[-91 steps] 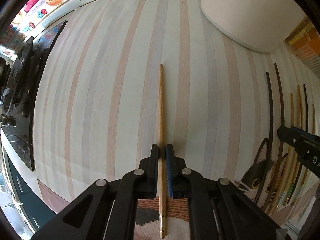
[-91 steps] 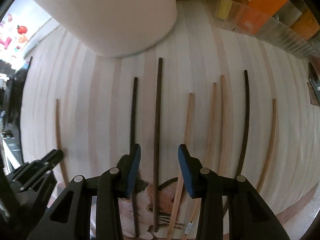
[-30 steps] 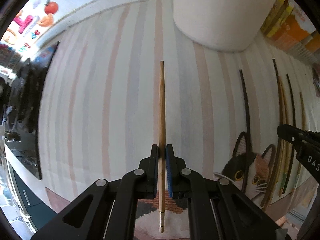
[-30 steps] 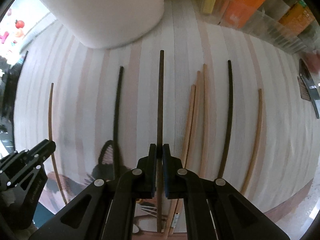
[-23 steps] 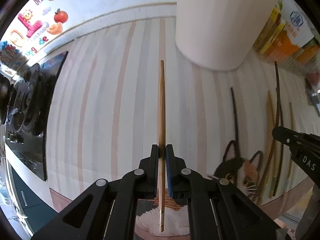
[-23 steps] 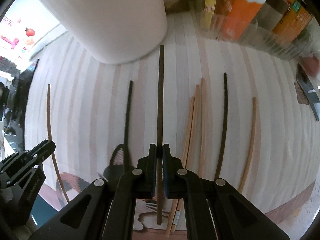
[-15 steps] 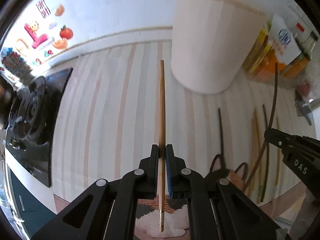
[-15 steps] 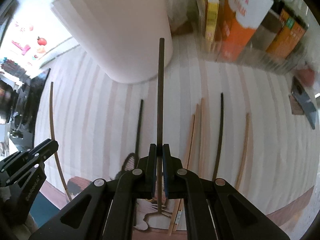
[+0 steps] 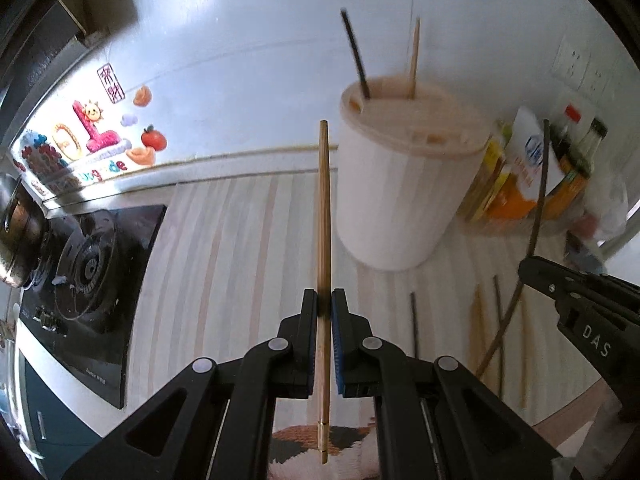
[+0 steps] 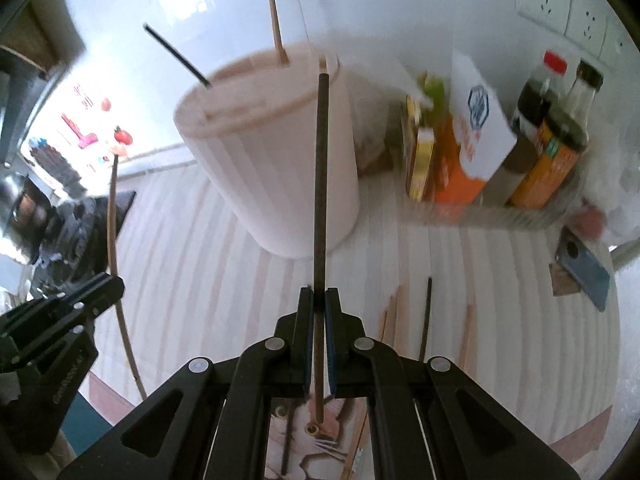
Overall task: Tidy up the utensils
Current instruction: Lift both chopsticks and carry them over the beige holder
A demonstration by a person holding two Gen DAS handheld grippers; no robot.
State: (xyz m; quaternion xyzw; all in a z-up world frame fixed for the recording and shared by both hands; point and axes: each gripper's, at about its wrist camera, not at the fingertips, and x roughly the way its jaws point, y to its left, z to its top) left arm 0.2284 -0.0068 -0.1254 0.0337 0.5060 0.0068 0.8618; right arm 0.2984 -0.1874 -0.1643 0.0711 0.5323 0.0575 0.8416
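Two black hand-held grippers are each clamped on a single chopstick, both lifted clear of the striped cloth below. Nearest in the left wrist view, the left gripper (image 9: 325,308) pinches a pale bamboo chopstick (image 9: 323,216) between its blue-lined pads, the stick running straight ahead with its capped butt end hanging behind the jaws. In the right wrist view the right gripper (image 10: 319,300) grips a dark brown chopstick (image 10: 320,184) the same way, its tip reaching up in front of the holder's rim. Beneath both lies the pastel-striped table mat (image 10: 200,280), with a cat picture at its near edge. On the mat to the right of the right gripper rest several loose chopsticks: a black one (image 10: 426,312) lies between pale wooden ones (image 10: 466,332), all side by side and pointing away. Beyond the gripped sticks stands a tall white cylindrical chopstick holder (image 9: 400,192) with a slotted lid; a thin black chopstick (image 9: 354,52) and a light wooden chopstick (image 9: 414,56) already stand in its slots, tilted. Left of the mat sits a black gas stove (image 9: 88,272). Right of the holder, against the white wall, stand orange and yellow cartons (image 10: 456,168) and dark sauce bottles (image 10: 560,120), with a blue phone (image 10: 582,268) lying flat nearby.
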